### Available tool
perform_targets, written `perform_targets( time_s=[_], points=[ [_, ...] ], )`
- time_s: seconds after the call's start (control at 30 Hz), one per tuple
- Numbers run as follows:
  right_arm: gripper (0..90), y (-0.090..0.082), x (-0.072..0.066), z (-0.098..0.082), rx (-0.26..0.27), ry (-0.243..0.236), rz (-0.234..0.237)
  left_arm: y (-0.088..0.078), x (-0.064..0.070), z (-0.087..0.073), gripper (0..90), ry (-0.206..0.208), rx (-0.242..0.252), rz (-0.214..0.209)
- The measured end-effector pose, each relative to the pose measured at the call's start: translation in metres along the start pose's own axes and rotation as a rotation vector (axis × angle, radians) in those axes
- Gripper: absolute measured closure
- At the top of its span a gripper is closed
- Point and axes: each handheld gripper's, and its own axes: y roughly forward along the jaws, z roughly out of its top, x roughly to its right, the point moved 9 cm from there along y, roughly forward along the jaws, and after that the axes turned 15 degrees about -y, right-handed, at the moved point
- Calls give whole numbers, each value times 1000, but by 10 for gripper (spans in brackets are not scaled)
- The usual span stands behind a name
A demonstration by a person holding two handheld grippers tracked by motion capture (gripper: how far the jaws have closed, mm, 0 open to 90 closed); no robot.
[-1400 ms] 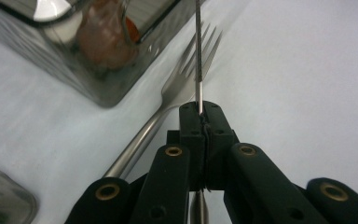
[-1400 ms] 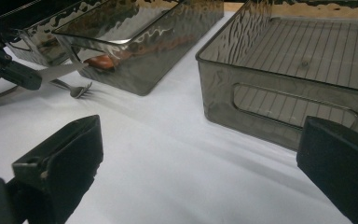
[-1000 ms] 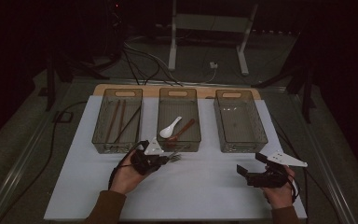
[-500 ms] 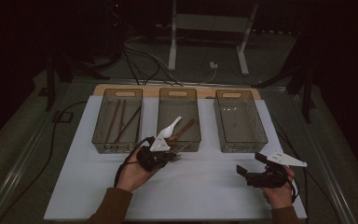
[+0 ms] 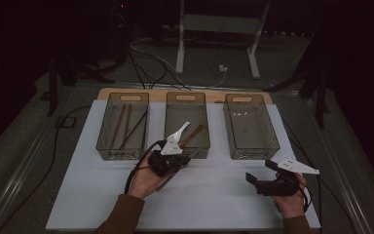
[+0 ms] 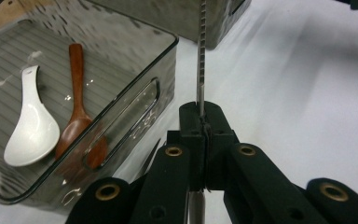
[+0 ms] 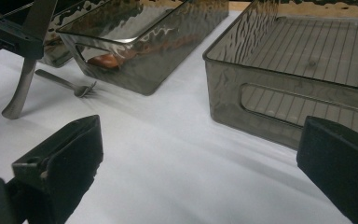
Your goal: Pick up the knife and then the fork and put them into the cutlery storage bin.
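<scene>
My left gripper (image 6: 204,116) is shut on a metal table knife (image 6: 201,60), serrated blade pointing away from me. In the high view that gripper (image 5: 168,158) hovers at the near wall of the middle bin (image 5: 199,148). The right gripper view shows the knife's handle (image 7: 21,88) hanging down toward the white mat. A white spoon (image 6: 30,128) and a wooden spoon (image 6: 77,112) lie inside the middle bin. My right gripper (image 5: 262,171) rests low at the mat's right side, open with nothing between its jaws.
The left bin (image 5: 102,141) holds several chopsticks (image 5: 121,124). Nothing lies in the right bin (image 5: 272,141). A metal fork (image 7: 67,85) lies on the mat (image 5: 214,195) just in front of the middle bin. Cables and a stand sit behind the table.
My left gripper has lifted with the knife and moved away from me and to the right, toward the middle bin. The right gripper has stayed put.
</scene>
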Motion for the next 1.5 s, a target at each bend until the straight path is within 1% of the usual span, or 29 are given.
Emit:
perform_targets(
  time_s=[0.13,0.2,0.27,0.3,0.4,0.5,0.6,0.77,0.83,0.93,1.0,1.1,1.17,1.23,1.27,1.4,1.5],
  points=[
    [3,1,-1,0,1,-2,2,0,1,3,900,-10,10,-6],
    [2,1,-1,1,4,-5,2,0,2,6,900,-6,11,-10],
    [2,1,0,3,9,2,0,0,3,9,900,-10,22,-7],
    [2,1,0,3,13,7,0,0,4,11,900,-15,28,-15],
    [2,1,-1,4,21,1,-2,0,7,15,900,-13,40,-17],
    [2,2,0,5,40,19,-4,1,11,18,900,-22,52,-27],
    [2,2,-3,7,56,-10,0,5,15,20,900,-23,58,-37],
    [2,3,-5,7,44,4,10,9,20,24,900,-27,70,-49],
    [2,4,-5,7,41,10,16,10,21,27,900,-27,77,-45],
    [2,5,-7,8,41,32,32,10,25,31,900,-27,88,-49],
    [2,5,-9,9,39,30,34,10,27,33,900,-23,92,-53],
    [2,7,-12,12,46,39,46,12,30,37,900,-30,100,-63],
    [2,9,-15,15,49,39,58,13,32,40,900,-24,103,-59],
    [3,12,-19,17,50,45,70,14,35,42,900,-27,106,-70],
    [3,13,-21,18,48,46,77,14,37,44,900,-22,105,-72],
    [3,20,-30,19,31,19,95,18,44,51,900,-6,104,-73],
    [3,23,-33,22,31,27,104,19,48,57,900,-13,116,-79]
  ],
)
